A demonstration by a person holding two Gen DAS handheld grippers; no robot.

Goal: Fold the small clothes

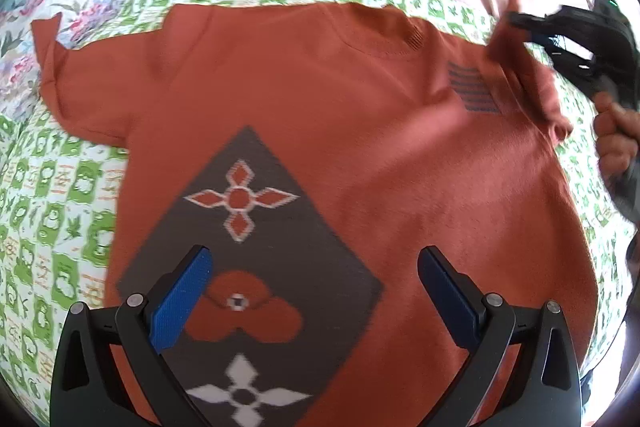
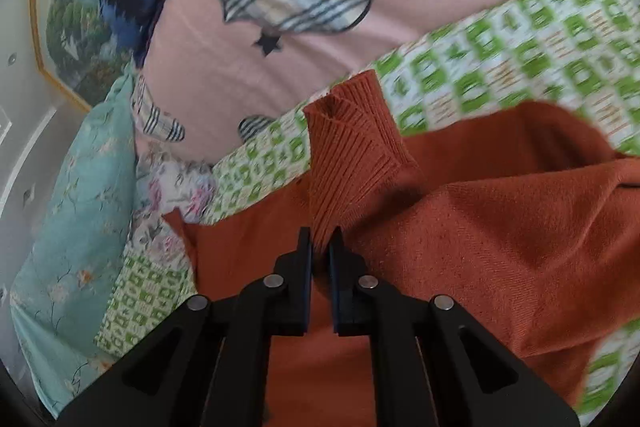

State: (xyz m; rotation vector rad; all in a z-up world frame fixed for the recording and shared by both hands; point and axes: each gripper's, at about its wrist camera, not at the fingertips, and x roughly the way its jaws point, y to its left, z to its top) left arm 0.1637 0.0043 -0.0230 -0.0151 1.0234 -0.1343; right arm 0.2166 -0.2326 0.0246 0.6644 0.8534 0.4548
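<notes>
This is looking like a bedroom in a home. A bed is lying under a green-and-white checked sheet point(image 1: 60, 227), a pink quilt point(image 2: 400, 7) and floral pillows point(image 2: 80, 207), and a framed landscape picture point(image 2: 68, 27) is hanging on the wall.

The rust sweater point(image 2: 500, 247) was knitted cloth, matt and slightly fuzzy, its cuff point(image 2: 352, 147) coarsely ribbed. The green-checked sheet point(image 1: 60, 219) was smooth printed cotton. The left gripper point(image 1: 316, 291) was made of matt black plastic, with textured blue pads point(image 1: 182, 301) and bright metal pins.

Sweater point(image 1: 320, 115) on bedspread point(image 1: 60, 227)
</notes>
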